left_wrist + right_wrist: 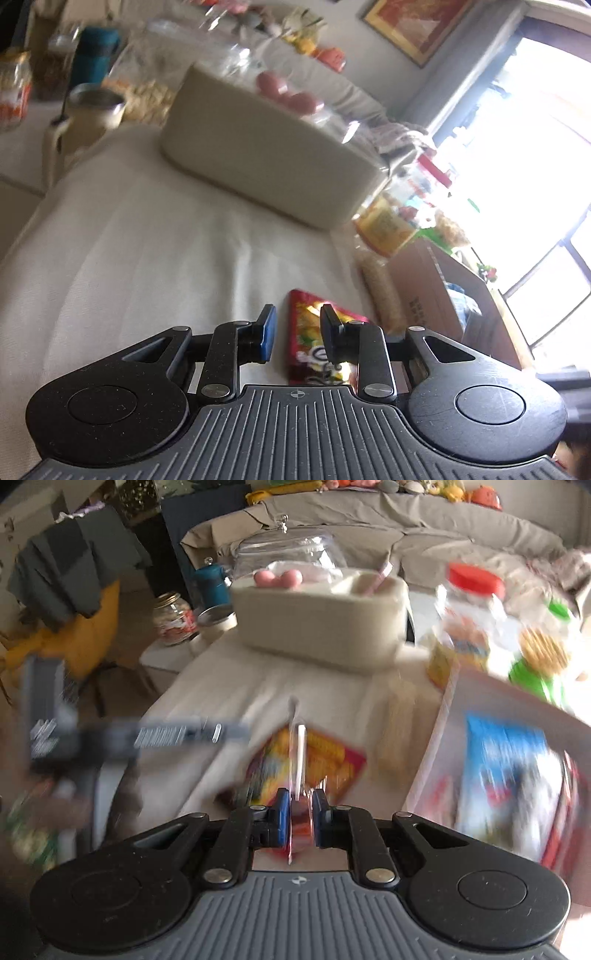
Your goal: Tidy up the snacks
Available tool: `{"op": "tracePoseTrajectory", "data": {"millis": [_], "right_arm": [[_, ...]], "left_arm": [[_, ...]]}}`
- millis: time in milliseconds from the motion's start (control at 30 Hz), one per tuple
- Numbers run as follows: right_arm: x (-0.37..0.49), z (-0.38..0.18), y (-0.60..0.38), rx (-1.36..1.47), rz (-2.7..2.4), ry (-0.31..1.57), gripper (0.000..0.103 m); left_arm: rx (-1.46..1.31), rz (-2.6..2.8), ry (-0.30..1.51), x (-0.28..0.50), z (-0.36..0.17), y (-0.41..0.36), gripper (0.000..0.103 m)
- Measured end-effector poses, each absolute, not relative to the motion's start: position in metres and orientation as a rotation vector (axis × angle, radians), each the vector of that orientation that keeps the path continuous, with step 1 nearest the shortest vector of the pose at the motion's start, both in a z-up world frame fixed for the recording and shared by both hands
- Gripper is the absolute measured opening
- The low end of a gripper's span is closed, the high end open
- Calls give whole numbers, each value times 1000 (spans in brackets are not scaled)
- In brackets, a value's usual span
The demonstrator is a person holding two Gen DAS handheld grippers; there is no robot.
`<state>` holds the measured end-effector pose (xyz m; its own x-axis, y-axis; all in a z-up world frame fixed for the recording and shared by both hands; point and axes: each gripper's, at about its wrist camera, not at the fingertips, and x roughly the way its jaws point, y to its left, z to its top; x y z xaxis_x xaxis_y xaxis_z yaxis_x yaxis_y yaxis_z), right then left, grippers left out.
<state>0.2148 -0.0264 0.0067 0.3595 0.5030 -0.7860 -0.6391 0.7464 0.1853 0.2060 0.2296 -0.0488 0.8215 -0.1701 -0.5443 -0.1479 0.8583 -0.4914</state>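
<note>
A red and yellow snack packet (317, 339) lies flat on the white cloth in the left wrist view. My left gripper (297, 334) is open just above its near end, jaws apart on either side of it. In the right wrist view my right gripper (300, 814) is shut on a thin snack packet (298, 760) held edge-on, lifted above another red and yellow packet (325, 760) on the cloth. A beige divided organizer box (258, 147) stands farther back; it also shows in the right wrist view (317, 620) with pink round snacks (277, 578) inside.
A cardboard box (509, 768) with blue and red packets sits at the right. A red-lidded jar (469, 620) and green-lidded cracker container (539, 664) stand behind it. A mug (96, 110), a teal flask (96, 55) and glass jars stand at the left. A biscuit sleeve (397, 727) lies beside the box.
</note>
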Motion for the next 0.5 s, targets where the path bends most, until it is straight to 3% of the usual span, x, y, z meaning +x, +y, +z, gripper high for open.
{"op": "tracePoseTrajectory", "data": {"millis": [300, 400, 433, 467, 500], "right_arm": [[164, -28, -118, -100, 584, 950, 19], [152, -31, -144, -64, 540, 882, 42], [148, -32, -154, -62, 515, 851, 59], [143, -34, -161, -63, 483, 818, 67], [140, -36, -168, -67, 449, 790, 68]], "left_arm": [[-450, -225, 696, 186, -37, 149, 30], [-412, -284, 714, 174, -33, 122, 30], [-385, -308, 717, 170, -31, 111, 30], [-347, -332, 720, 166, -29, 99, 30], [-296, -354, 721, 161, -28, 85, 30]]}}
